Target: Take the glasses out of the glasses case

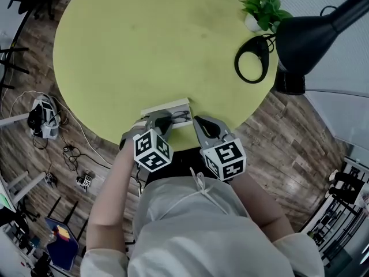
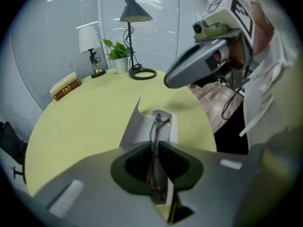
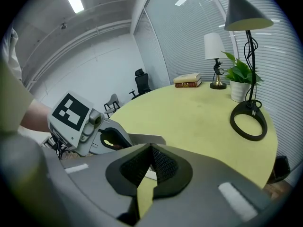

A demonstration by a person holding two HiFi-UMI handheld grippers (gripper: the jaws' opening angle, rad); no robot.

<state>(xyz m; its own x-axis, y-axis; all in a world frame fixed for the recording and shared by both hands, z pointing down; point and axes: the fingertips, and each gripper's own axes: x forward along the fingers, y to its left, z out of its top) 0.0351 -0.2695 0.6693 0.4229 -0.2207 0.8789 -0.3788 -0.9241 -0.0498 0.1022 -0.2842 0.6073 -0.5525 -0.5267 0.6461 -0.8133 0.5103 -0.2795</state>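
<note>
Between left gripper jaws, glasses pinched, over glasses case.

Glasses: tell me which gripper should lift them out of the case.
Left. The left gripper is shut on the glasses, over the open case; the right gripper is shut on nothing, beside it.

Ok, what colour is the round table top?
Pale yellow-green; the table shows best in the head view.

The head view looks steeply down onto the near edge of the round desk. Both gripper views sit low there, facing across it, sharing the black lamp and plant.
</note>
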